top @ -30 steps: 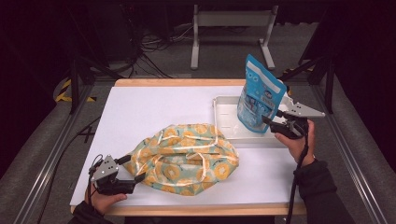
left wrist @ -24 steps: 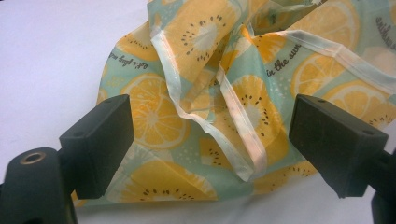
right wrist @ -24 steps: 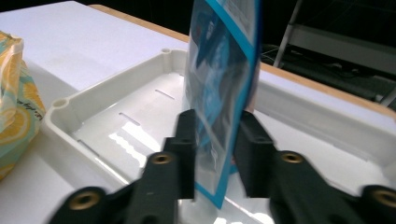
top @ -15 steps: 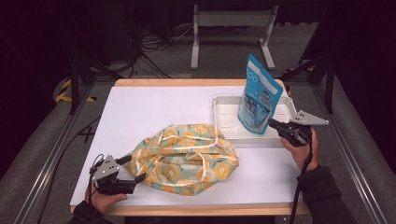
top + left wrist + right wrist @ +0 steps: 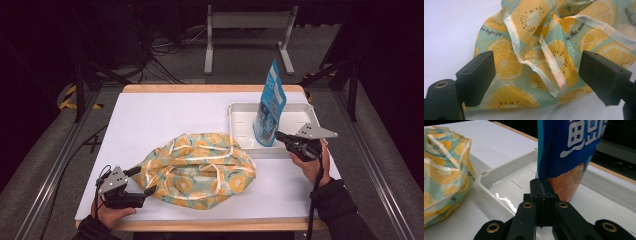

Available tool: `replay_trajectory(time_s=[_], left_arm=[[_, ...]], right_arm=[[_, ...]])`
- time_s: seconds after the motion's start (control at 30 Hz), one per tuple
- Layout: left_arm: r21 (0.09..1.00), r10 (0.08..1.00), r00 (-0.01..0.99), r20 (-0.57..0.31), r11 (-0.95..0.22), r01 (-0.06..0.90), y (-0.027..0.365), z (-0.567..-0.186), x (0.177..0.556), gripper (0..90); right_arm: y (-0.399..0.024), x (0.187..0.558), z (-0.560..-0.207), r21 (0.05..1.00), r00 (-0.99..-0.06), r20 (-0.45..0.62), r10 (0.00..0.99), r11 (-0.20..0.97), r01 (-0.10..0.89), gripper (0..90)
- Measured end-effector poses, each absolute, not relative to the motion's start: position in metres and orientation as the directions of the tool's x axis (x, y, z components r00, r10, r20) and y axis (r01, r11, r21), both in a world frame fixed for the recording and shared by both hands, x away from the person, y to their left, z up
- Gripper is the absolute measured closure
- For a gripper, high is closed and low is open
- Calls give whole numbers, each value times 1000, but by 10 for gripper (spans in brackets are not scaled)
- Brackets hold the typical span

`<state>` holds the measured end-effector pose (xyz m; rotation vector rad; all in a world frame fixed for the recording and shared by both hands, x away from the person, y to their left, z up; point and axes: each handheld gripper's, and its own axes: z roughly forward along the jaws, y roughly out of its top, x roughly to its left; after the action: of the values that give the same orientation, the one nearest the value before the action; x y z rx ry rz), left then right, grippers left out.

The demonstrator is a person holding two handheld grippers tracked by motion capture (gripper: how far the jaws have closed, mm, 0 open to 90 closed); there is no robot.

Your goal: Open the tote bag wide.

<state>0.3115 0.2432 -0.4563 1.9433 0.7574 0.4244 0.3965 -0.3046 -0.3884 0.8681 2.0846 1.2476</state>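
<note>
- Right gripper point(image 5: 278, 135), jaws just closed, pinches the blue snack pouch point(image 5: 268, 112) upright in the white tray point(image 5: 240, 112).
- Left gripper point(image 5: 144, 181), jaws wide open and holding nothing, rests by the lemon-print fabric bag point(image 5: 200, 167) on the white surface point(image 5: 160, 117).

Blue snack pouch point(image 5: 269, 107) upright in white tray point(image 5: 240, 120), crumpled lemon-print cloth bag point(image 5: 200, 167) on table

White table point(image 5: 165, 115) with a wooden edge, seen from the high view. Lying crumpled on its near middle, a lemon-print fabric bag point(image 5: 197, 167). Just beside that, toward the far right, a shallow white tray point(image 5: 240, 125), resting flat on the surface, with a blue pouch point(image 5: 269, 107) standing upright inside.
</note>
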Motion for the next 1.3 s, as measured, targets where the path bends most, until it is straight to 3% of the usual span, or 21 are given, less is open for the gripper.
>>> replay_trajectory(time_s=[0.5,0.8,1.3], left_arm=[[886,667,745,-29,-328,328,244,-456,311,149],[886,667,745,-25,-330,325,244,-456,311,148],[887,669,743,-32,-323,330,244,-456,311,148]], right_arm=[[-268,395,-390,901,-677,-145,721,380,211,896],[-249,402,-392,909,-686,-143,713,369,195,837],[-225,412,-392,907,-703,-168,691,388,166,845]])
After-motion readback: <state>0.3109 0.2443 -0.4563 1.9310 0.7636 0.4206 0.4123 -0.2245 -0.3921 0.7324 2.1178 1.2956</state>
